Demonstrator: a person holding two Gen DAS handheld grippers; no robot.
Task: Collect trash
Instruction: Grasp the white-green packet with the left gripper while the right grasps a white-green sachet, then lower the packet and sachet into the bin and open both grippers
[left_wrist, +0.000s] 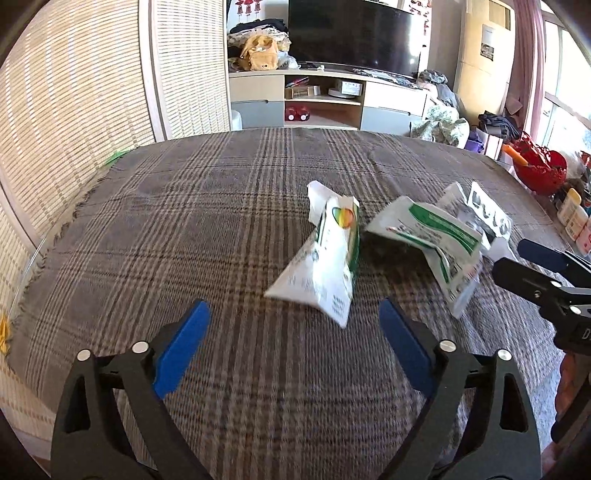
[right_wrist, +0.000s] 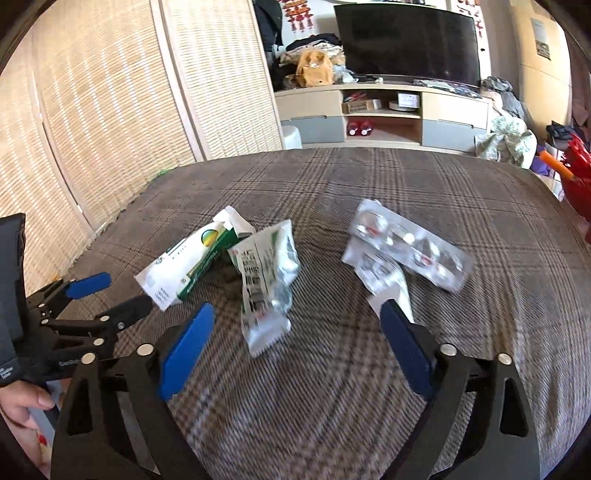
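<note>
Trash lies on a plaid-covered table (left_wrist: 221, 206). A flattened white and green carton (left_wrist: 325, 258) (right_wrist: 184, 266) lies just ahead of my open, empty left gripper (left_wrist: 293, 317). A crumpled white and green wrapper (left_wrist: 436, 240) (right_wrist: 266, 273) lies to its right. A silver blister pack (right_wrist: 410, 243) (left_wrist: 487, 218) and a small paper leaflet (right_wrist: 384, 277) lie further right. My right gripper (right_wrist: 297, 325) is open and empty, with the wrapper's near end between its fingers. The left gripper shows in the right wrist view (right_wrist: 110, 295), its lower finger touching the carton's near corner.
A TV stand (left_wrist: 325, 96) with a television (left_wrist: 354, 33) stands beyond the table. Woven screens (left_wrist: 74, 92) line the left. A red basket (left_wrist: 539, 166) and bottles (left_wrist: 572, 221) sit at the table's right edge. Clothes (left_wrist: 439, 122) are piled at the right.
</note>
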